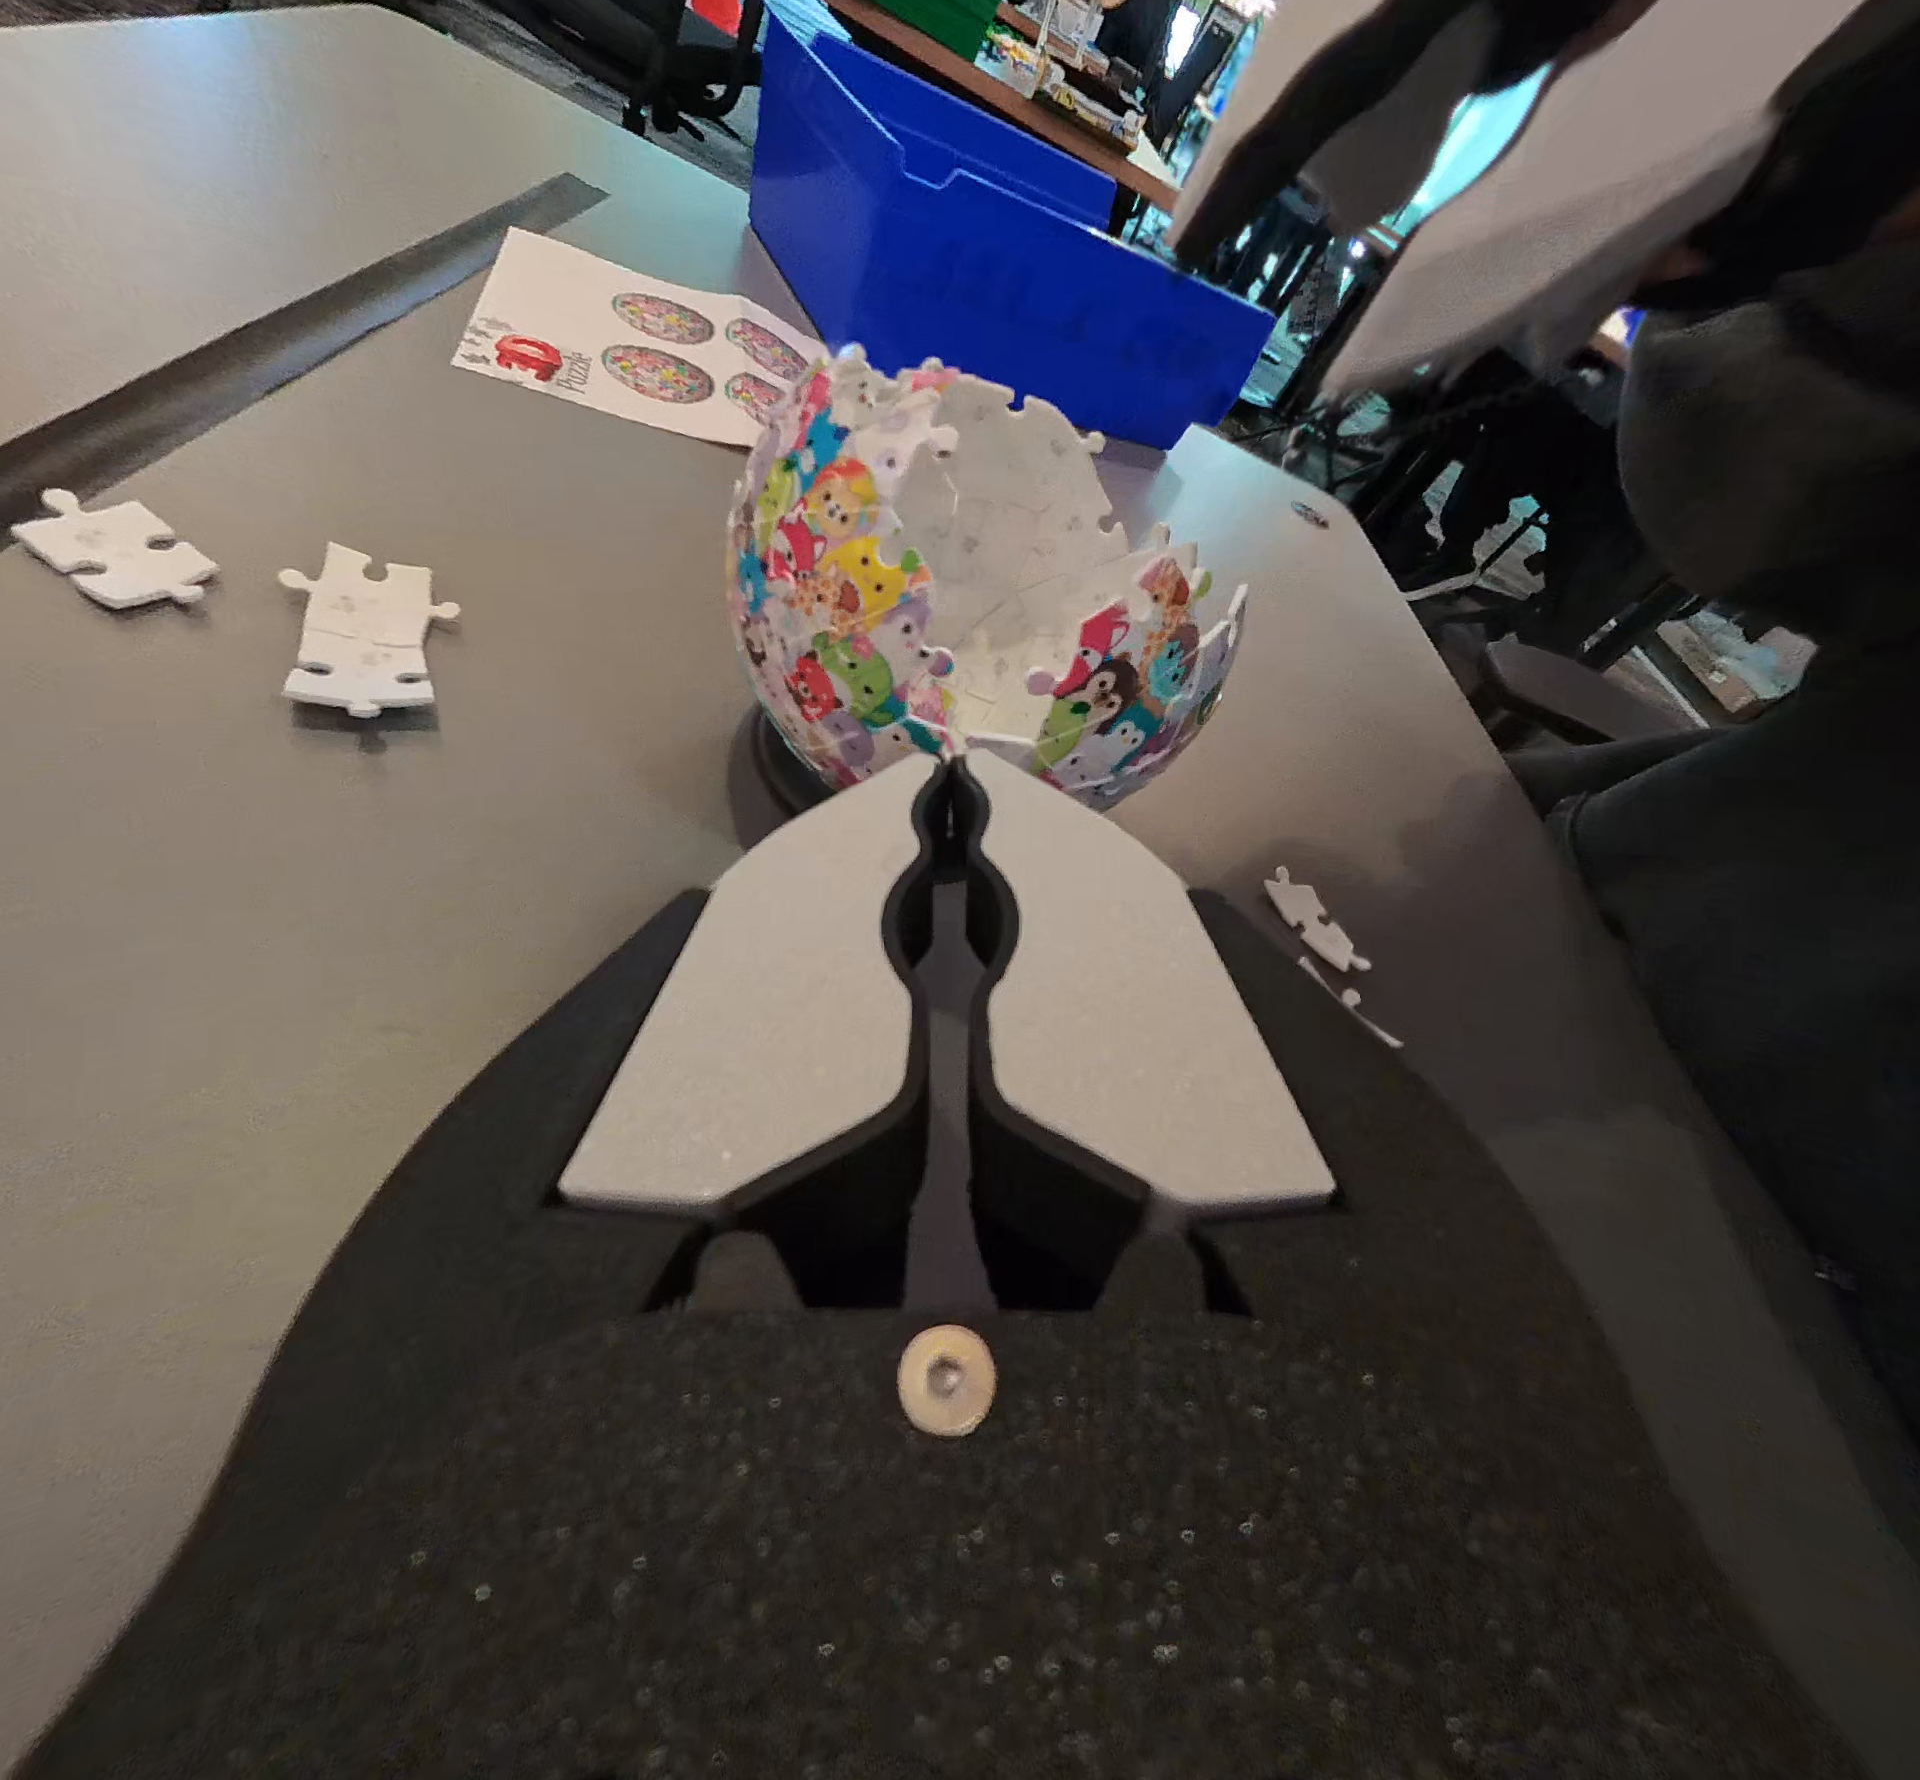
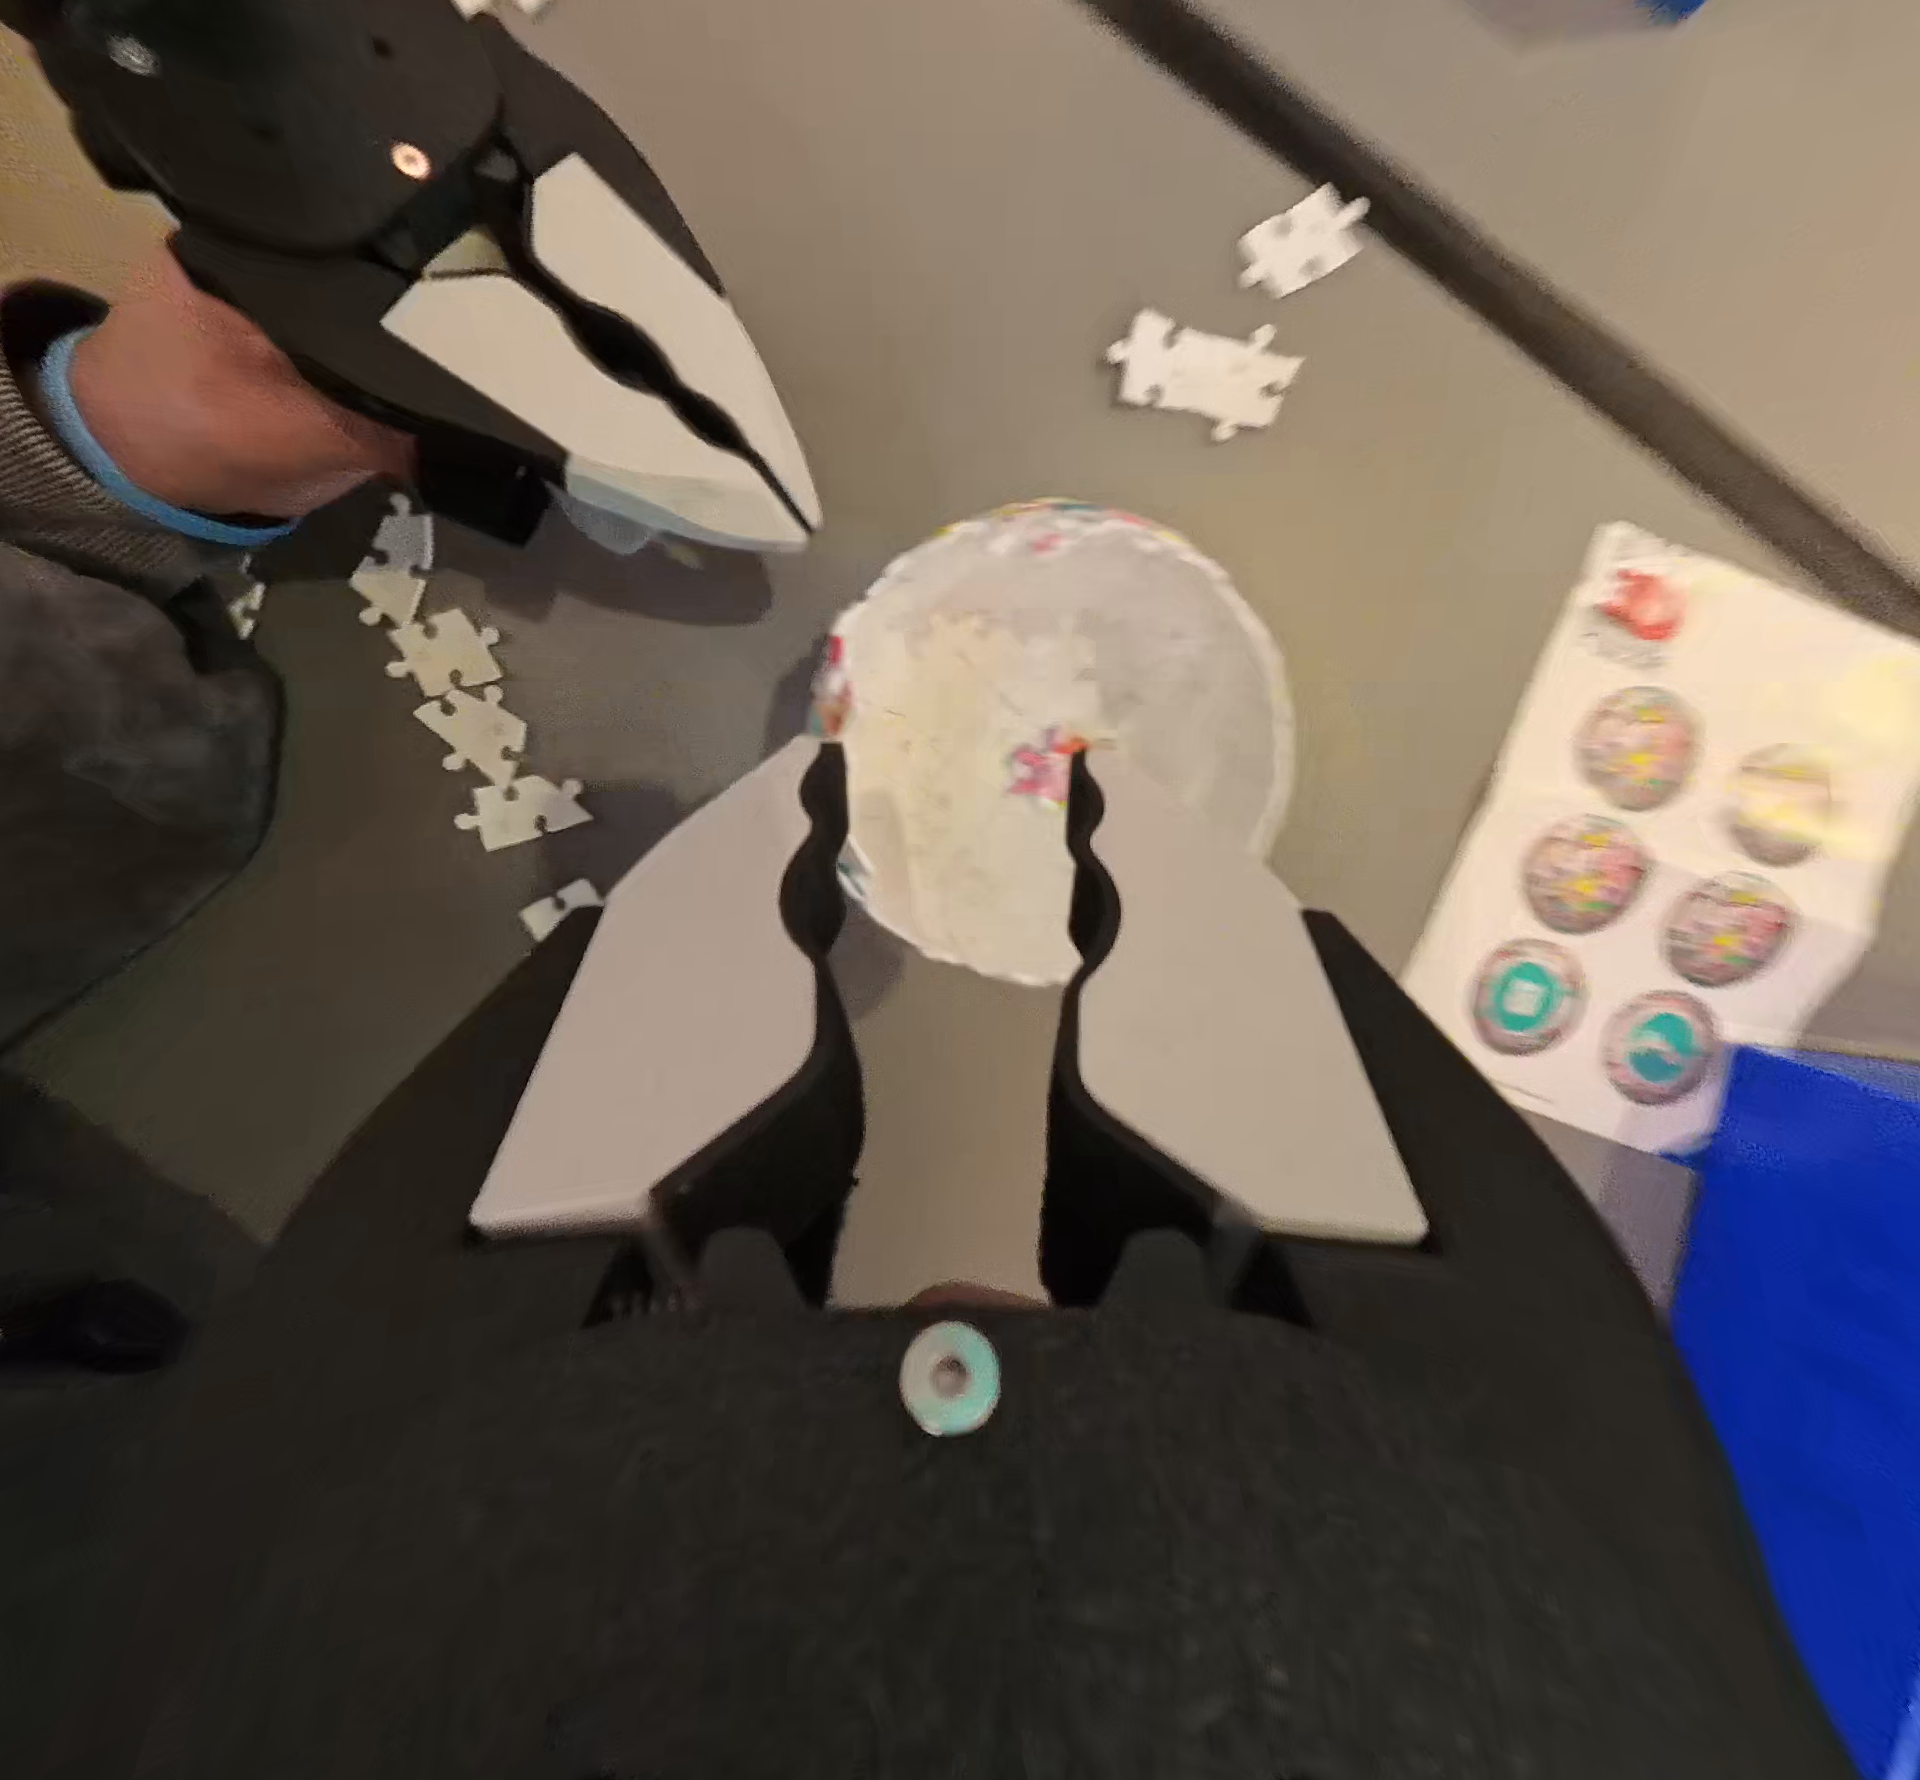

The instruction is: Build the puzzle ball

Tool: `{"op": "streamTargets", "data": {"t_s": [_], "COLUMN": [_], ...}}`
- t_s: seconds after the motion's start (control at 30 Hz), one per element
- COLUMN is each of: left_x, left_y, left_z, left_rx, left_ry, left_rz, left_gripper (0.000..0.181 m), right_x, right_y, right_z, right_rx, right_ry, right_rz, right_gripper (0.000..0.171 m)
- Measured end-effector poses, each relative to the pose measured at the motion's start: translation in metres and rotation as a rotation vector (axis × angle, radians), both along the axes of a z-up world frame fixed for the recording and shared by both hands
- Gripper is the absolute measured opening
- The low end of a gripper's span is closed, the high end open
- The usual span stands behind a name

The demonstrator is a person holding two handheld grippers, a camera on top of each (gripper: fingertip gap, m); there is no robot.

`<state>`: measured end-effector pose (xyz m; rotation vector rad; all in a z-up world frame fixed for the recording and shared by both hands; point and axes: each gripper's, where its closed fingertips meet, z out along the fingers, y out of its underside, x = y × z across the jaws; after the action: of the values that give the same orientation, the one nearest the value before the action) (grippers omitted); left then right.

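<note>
Half a ball (image 1: 977, 577) sits on a dark stand (image 1: 769, 754) mid-table, open side up for more pieces. Left gripper (image 1: 951, 769), tips together and empty, rests by its 6 o'clock rim; right gripper (image 2: 951, 754) hovers above, fingers apart, likely to steady it. Loose pieces (image 1: 364, 629) lie at 9 o'clock.

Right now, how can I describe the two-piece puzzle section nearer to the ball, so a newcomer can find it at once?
Start at the half-built puzzle ball on its black stand, in the middle of the grey table. To its left in the left wrist view lie two white chunks, blank side up. The two-piece puzzle section is the one closer to the ball; the farther chunk lies nearer the dark table seam.
</note>
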<state>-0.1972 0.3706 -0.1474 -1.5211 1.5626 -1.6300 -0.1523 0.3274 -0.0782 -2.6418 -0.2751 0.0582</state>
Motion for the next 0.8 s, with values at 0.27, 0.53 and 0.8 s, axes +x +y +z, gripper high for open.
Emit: {"op": "streamTargets", "data": {"t_s": [0.27, 0.53, 0.8], "left_x": [0.001, 0.007, 0.008], "left_y": [0.004, -0.002, 0.013], "left_z": [-0.009, -0.013, -0.005], "left_rx": [0.084, 0.192, 0.257], "left_ry": [0.032, 0.03, 0.008], "left_rz": [0.032, 0.038, 0.142], "left_gripper": [0.0, 0.0, 0.018], "right_x": [0.035, 0.037, 0.023], "right_y": [-0.018, -0.023, -0.014], "right_z": [0.016, -0.015, 0.011], "right_rx": [0.204, 0.073, 0.312], "right_ry": [-0.193, -0.164, -0.157], "right_rz": [0.404, 0.632, 0.824], "right_gripper": [0.039, 0.039, 0.042]}}
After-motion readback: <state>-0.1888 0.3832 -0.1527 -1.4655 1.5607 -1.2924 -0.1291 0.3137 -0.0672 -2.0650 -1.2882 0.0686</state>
